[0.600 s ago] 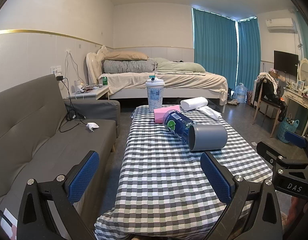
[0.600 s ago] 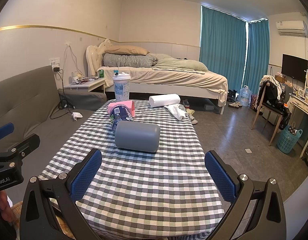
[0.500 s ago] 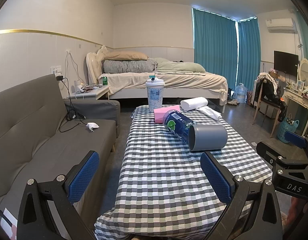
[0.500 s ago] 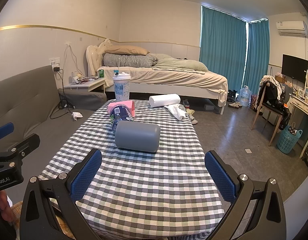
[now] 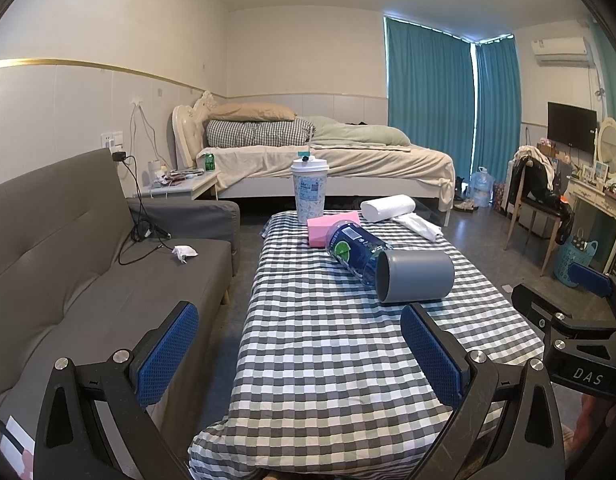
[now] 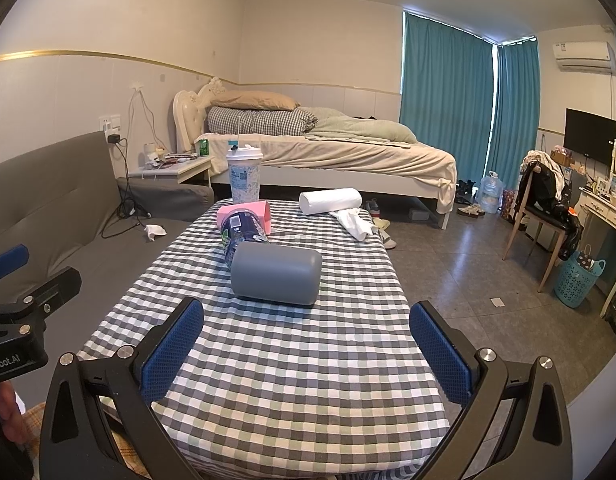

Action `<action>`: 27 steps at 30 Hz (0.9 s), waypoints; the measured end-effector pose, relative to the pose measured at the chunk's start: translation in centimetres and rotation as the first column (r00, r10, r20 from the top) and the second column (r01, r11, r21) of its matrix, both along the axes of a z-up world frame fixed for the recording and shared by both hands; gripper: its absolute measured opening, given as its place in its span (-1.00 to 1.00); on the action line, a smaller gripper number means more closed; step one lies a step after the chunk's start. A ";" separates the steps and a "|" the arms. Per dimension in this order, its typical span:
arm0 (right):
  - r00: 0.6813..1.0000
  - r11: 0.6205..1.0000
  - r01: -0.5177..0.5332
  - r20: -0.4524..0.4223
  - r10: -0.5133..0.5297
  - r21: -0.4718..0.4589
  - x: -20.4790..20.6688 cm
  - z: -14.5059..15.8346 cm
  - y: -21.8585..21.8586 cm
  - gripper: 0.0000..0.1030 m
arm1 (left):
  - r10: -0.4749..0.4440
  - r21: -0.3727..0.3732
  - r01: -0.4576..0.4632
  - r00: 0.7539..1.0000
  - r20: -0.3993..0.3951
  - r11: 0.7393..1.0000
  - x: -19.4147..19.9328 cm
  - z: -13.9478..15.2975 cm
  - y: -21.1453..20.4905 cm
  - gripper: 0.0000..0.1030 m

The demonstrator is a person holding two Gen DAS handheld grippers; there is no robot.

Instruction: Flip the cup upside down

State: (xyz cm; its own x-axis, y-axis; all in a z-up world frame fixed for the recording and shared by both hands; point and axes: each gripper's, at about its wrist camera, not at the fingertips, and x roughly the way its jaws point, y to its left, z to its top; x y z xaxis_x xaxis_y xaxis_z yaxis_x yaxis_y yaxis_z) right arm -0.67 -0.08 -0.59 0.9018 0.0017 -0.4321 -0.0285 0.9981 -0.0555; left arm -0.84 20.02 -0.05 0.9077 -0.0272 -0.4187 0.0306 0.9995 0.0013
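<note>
A grey cup (image 5: 416,277) lies on its side in the middle of the checkered table (image 5: 328,360), its mouth toward the left; it also shows in the right wrist view (image 6: 277,274). It rests against a blue bottle (image 5: 354,250) that also lies down. My left gripper (image 5: 300,354) is open and empty over the table's near left edge. My right gripper (image 6: 306,354) is open and empty over the near edge, short of the cup.
A pink box (image 5: 326,229), a white lidded tumbler (image 5: 309,190), a paper roll (image 5: 388,207) and a white cloth (image 5: 420,226) sit at the table's far end. A grey sofa (image 5: 68,280) runs along the left. A bed (image 5: 328,160) stands behind.
</note>
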 end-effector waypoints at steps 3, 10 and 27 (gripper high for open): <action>1.000 1.000 0.001 -0.001 -0.001 -0.001 0.0 0.0 0.0 1.00 | 0.000 0.000 0.000 1.000 0.000 1.000 0.0 0.0 -0.1 1.00; 1.000 1.000 0.001 -0.003 -0.001 -0.001 0.9 0.7 -0.2 1.00 | -0.001 0.000 0.001 1.000 -0.002 1.000 0.0 -0.2 -0.2 1.00; 1.000 1.000 0.000 -0.004 0.000 -0.001 0.6 0.8 0.0 1.00 | 0.001 -0.005 -0.001 1.000 -0.008 1.000 0.3 0.0 0.0 1.00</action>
State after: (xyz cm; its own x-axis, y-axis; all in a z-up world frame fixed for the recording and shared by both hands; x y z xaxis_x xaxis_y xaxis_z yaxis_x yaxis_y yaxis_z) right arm -0.05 -0.07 0.17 0.9002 0.0018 -0.4355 -0.0291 0.9980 -0.0560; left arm -0.56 20.01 -0.10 0.9042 -0.0284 -0.4262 0.0293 0.9996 -0.0045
